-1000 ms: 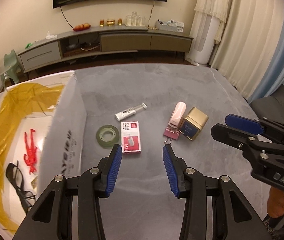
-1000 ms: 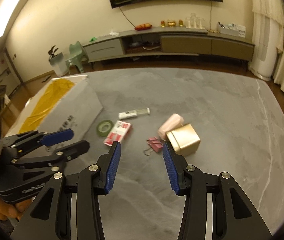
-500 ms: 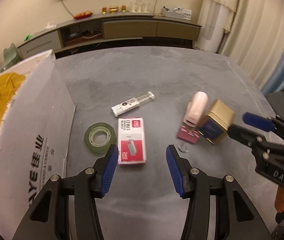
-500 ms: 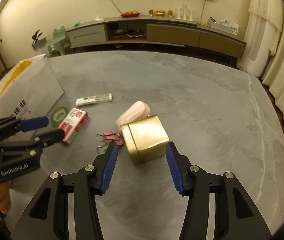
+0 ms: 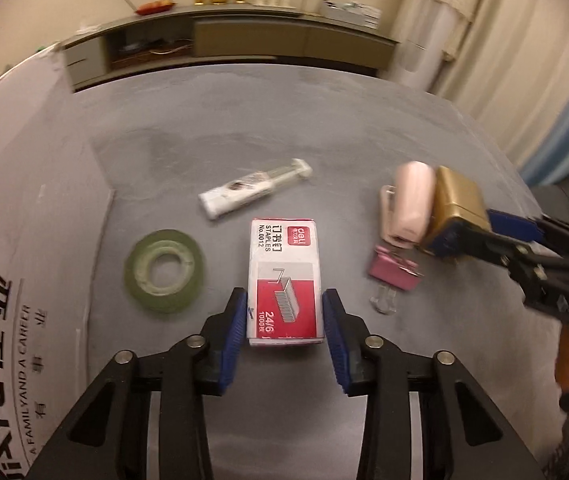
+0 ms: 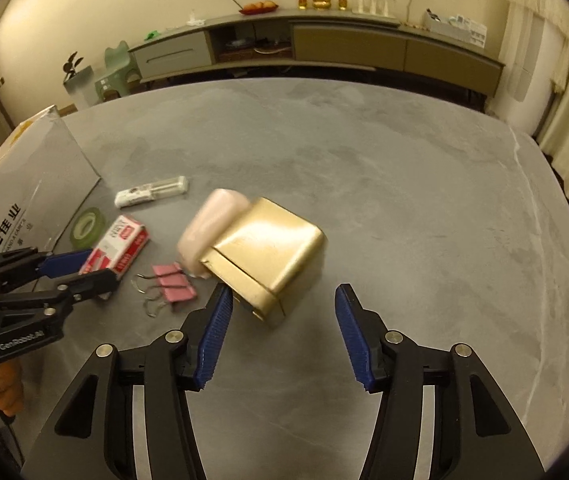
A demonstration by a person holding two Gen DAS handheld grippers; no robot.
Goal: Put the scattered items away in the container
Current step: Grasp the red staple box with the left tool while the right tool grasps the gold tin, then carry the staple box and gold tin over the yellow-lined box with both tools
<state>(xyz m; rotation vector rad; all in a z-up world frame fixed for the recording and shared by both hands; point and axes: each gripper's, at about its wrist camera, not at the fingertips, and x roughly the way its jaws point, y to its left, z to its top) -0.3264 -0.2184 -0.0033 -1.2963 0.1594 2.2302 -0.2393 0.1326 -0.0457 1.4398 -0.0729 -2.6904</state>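
**Both claws at their items on the grey surface**

Left wrist view: the left claw (image 5: 284, 320) has its blue pads on either side of the near end of the red-and-white staples box (image 5: 283, 278); the left pad looks to touch the box, while a thin gap seems to remain at the right pad, so the jaws stand apart around it. A green tape roll (image 5: 164, 271) lies just left of the box, and a white correction pen (image 5: 254, 189) lies beyond it, toward the far edge. The white cardboard container (image 5: 24, 260) stands along the left edge of the surface (image 5: 284, 120). To the right lie a pink binder clip (image 5: 393, 273), a pale pink oblong item (image 5: 410, 204) and a gold tin (image 5: 458, 204), with the right claw (image 5: 480, 236) at the tin.

Right wrist view: the right claw (image 6: 280, 332) is spread wide, its left pad beside the near corner of the gold tin (image 6: 268, 252), its right pad clear of it. The tin is tilted and touches the pale pink item (image 6: 212, 224). Pink binder clips (image 6: 174, 286) lie left of it. The left claw (image 6: 84, 270) reaches the staples box (image 6: 122, 242).
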